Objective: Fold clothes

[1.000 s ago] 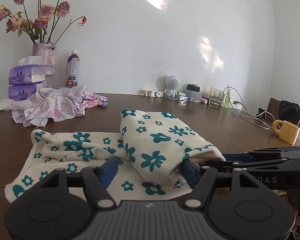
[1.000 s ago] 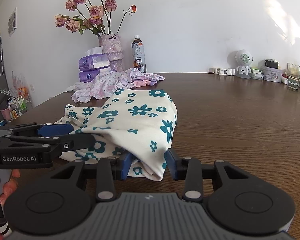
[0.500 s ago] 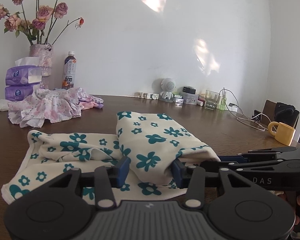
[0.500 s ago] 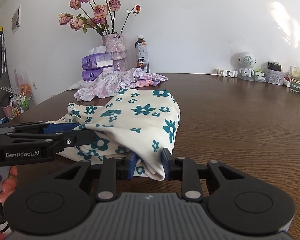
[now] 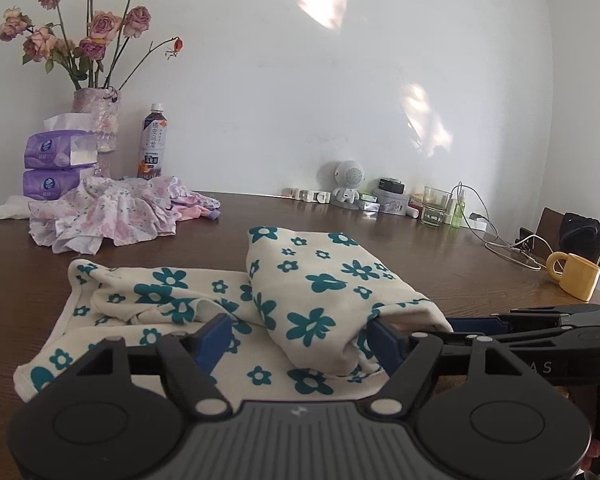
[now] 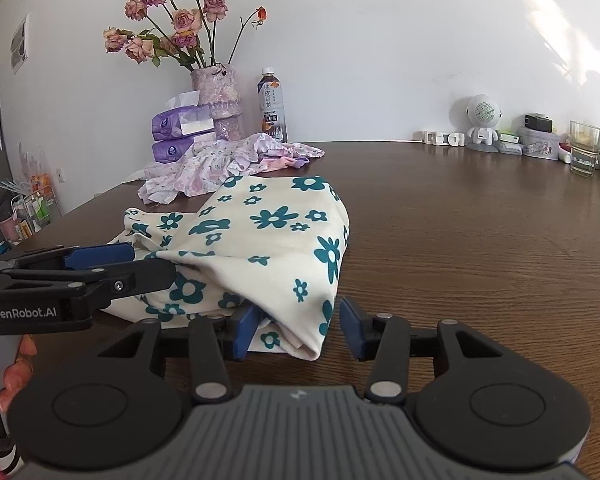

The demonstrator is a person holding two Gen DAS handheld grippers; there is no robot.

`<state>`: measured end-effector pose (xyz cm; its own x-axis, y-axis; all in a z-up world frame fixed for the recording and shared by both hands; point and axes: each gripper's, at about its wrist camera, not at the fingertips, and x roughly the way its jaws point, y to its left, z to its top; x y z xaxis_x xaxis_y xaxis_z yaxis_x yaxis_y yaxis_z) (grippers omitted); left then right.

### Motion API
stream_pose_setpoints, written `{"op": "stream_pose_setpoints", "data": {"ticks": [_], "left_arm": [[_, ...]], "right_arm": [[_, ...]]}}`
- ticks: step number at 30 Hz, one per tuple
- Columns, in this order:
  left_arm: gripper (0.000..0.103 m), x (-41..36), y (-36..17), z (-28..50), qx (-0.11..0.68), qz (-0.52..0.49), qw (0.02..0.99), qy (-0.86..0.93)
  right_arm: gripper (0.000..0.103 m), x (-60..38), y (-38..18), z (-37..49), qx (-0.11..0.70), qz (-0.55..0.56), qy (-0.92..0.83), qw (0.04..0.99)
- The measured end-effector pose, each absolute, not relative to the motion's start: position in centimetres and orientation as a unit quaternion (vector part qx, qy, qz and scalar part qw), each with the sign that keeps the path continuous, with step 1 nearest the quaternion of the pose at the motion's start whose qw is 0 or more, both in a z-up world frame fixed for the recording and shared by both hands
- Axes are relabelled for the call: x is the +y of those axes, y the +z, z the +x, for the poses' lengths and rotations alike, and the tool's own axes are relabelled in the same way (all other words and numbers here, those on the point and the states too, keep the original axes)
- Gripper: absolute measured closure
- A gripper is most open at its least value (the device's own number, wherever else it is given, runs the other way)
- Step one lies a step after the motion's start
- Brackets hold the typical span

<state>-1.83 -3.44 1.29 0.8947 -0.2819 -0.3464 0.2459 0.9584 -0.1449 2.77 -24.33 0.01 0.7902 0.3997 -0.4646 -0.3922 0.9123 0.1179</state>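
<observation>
Both the left gripper [image 5: 300, 334] and right gripper [image 6: 296, 326] have fingers spread around the folded floral garment's [image 5: 324, 288] near hem, at the bench's [image 6: 480, 240] front edge.

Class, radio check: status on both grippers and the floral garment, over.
Left gripper open, right gripper open, both straddling the near fold. Floral garment half-folded on the table. Nothing in the way.

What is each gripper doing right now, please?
Left gripper: open, jaws apart around the flowered garment, not clamped.
Right gripper: open, the garment's folded corner lying between its jaws.
</observation>
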Motion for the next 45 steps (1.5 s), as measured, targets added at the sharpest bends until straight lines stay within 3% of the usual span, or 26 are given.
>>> {"op": "stream_pose_setpoints", "data": {"ticks": [30, 36, 45], "left_arm": [[0.027, -3.2, 1.23, -1.91, 0.178, -0.054, 0.973, -0.135], [0.047, -3.07, 1.05, -1.75, 0.183, -0.06, 0.971, -0.145], [0.054, -3.11, 1.0, -1.7, 0.184, -0.061, 0.969, -0.155]], "right_arm": [[0.058, -24.41, -0.02, 2.74, 0.247, 0.01, 0.208, 0.946], [0.071, -24.14, 0.01, 2.66, 0.245, 0.001, 0.217, 0.945], [0.075, -24.14, 0.01, 2.6, 0.244, 0.0, 0.219, 0.945]]}}
